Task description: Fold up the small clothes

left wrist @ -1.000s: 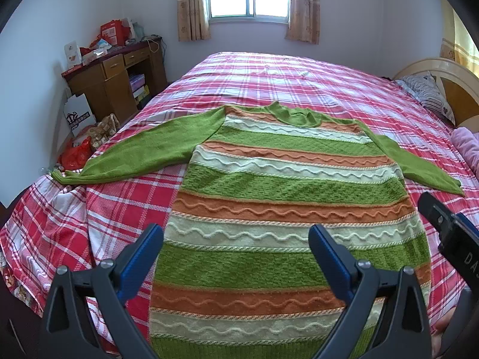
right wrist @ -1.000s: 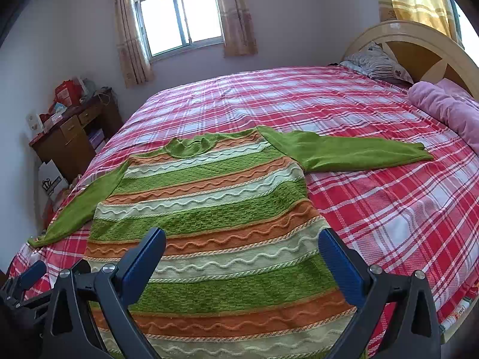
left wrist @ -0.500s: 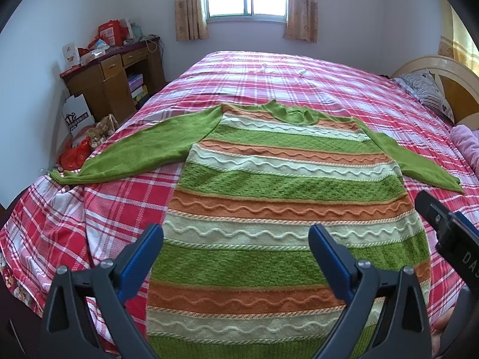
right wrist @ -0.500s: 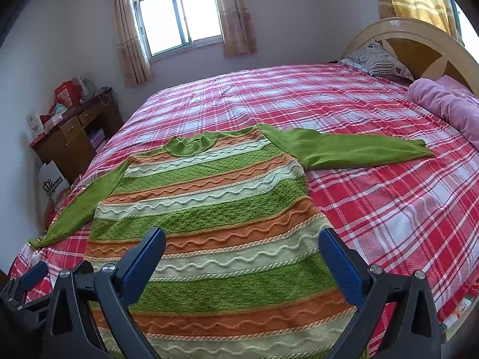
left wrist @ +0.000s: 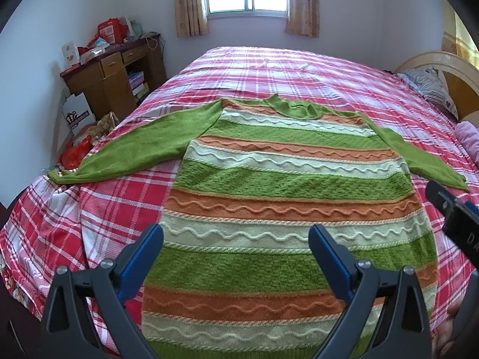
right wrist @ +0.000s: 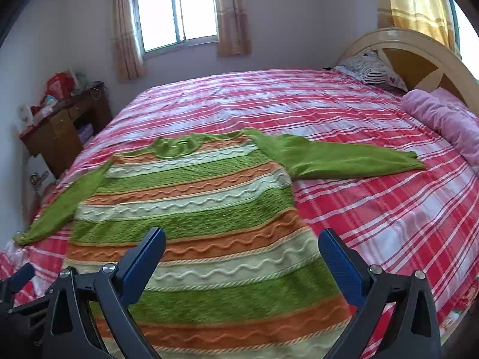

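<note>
Both views had shifted a little since one second before: the left claw (left wrist: 235, 239) had drifted slightly to its right across the sweater (left wrist: 284, 197), and the right claw (right wrist: 241, 243) had come a little forward over it. This knitted sweater lay flat and face up on the bed (left wrist: 269, 68), straight ahead of both claws, with its hem nearest to them and its round green collar farthest. Its body had broad bands of rough green, orange and cream knit with raised wavy lines, and both plain green sleeves were stretched out to the sides. Each claw had its blue-padded fingers spread wide and held nothing. Under the sweater was a red and white checked sheet. Far ahead to the left stood a brown wooden desk (left wrist: 110, 74), and far to the right a curved headboard (right wrist: 419, 56).
</note>
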{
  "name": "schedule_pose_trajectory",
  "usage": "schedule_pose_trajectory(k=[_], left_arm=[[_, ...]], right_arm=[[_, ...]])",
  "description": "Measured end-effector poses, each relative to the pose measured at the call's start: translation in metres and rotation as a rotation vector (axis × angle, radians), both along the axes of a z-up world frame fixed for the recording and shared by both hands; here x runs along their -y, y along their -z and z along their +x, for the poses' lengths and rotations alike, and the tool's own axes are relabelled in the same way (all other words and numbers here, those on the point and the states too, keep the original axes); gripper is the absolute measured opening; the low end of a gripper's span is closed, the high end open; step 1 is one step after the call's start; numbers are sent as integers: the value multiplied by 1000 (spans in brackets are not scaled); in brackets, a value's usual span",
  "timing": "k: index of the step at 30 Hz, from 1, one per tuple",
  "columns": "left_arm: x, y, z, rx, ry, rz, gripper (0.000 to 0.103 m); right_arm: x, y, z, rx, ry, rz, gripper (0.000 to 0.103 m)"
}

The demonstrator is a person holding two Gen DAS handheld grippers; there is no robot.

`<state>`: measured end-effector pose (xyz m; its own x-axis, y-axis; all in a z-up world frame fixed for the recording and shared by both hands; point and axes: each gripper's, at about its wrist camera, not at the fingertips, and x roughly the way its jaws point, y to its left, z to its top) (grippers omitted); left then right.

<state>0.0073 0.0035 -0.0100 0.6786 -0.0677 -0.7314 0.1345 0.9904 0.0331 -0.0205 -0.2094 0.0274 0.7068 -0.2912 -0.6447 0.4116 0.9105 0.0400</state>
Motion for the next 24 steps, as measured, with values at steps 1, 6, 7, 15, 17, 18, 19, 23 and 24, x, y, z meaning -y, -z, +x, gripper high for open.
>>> schedule_pose_trajectory(k=[1, 6, 7, 15, 17, 18, 19, 23, 24], left_arm=[[1, 1, 2, 0, -2, 4, 100], [7, 2, 12, 17, -9, 40, 100], [8, 2, 14, 21, -10, 38, 100], [15, 10, 36, 9, -20, 38, 100], [17, 10, 43, 24, -29, 42, 100], [18, 11, 47, 38, -41, 51, 100], [19, 12, 51, 46, -50, 59, 100], [26, 25, 77, 66, -83, 111, 100], [27, 28, 83, 65, -91, 122, 100]], right_arm=[[4, 1, 2, -3, 7, 1, 102], [26, 2, 13, -12, 38, 8, 102], [29, 2, 15, -14, 42, 2, 102], [63, 4, 30, -22, 86, 23, 102], [72, 5, 34, -27, 94, 20, 102], [75, 6, 36, -29, 95, 18, 102], [81, 6, 38, -32, 98, 15, 102], [105, 8, 46, -31, 108, -1, 102], [111, 9, 47, -28, 105, 1, 102]])
